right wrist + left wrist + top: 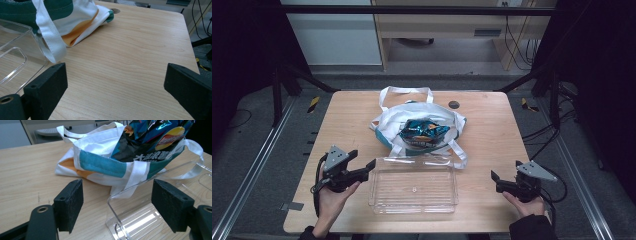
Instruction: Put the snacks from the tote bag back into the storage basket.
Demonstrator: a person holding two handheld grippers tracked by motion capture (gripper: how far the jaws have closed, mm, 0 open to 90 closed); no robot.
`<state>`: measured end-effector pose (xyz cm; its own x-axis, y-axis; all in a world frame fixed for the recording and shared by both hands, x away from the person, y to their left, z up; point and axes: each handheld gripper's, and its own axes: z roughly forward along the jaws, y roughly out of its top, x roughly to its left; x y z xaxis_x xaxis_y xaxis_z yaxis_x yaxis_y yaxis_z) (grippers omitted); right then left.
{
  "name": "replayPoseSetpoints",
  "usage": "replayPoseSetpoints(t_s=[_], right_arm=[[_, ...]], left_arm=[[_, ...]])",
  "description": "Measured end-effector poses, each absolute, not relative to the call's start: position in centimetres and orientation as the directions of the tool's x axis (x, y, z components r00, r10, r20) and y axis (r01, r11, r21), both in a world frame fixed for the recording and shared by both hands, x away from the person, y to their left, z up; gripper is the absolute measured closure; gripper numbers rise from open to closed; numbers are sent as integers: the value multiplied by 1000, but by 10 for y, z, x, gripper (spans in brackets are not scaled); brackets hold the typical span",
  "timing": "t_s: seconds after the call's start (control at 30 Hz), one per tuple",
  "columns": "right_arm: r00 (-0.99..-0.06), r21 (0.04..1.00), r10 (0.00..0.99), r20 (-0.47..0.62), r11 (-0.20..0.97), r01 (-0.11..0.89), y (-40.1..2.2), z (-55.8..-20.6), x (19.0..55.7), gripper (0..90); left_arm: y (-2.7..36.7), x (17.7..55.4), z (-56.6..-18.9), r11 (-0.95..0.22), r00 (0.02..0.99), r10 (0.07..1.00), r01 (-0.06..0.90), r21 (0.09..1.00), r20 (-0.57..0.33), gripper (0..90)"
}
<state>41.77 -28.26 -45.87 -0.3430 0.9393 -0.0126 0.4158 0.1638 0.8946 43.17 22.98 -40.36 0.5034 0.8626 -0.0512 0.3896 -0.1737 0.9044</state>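
Tabletop (492, 130): light wood, rounded corners, carrying all items listed.

Tote bag (394, 125): white cloth with teal and orange panels, lying at the middle of the far half, mouth up, white straps spilling to both sides. The left gripper view shows the teal band and orange patch on its side (100, 165); the right gripper view shows one strap hanging against the tray's corner (50, 37).

Crisp packet (422, 132): dark blue and black foil, resting in the bag's open mouth. Its printed lettering and yellow logo are readable in the left gripper view (150, 142).

Clear tray (413, 185): transparent plastic, rectangular, holding nothing, just in front of the bag at the near middle.

Left tongs (362, 162): held in the person's left hand, spread wide, gripping nothing, just beside the tray's left rim; the tray's corner stands between the jaws in the left gripper view (117, 195).

Right tongs (495, 180): held in the right hand, spread wide, holding nothing, over bare wood well apart from the tray's right end (117, 82).
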Motion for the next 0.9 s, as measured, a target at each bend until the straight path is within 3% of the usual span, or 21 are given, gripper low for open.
replayPoseSetpoints(t_s=[0.9], right_arm=[[-351, 894, 936, -14, 169, 414, -282, -459, 418, 54]], left_arm=[[197, 448, -385, -180, 546, 837, 337, 924, -36, 257]])
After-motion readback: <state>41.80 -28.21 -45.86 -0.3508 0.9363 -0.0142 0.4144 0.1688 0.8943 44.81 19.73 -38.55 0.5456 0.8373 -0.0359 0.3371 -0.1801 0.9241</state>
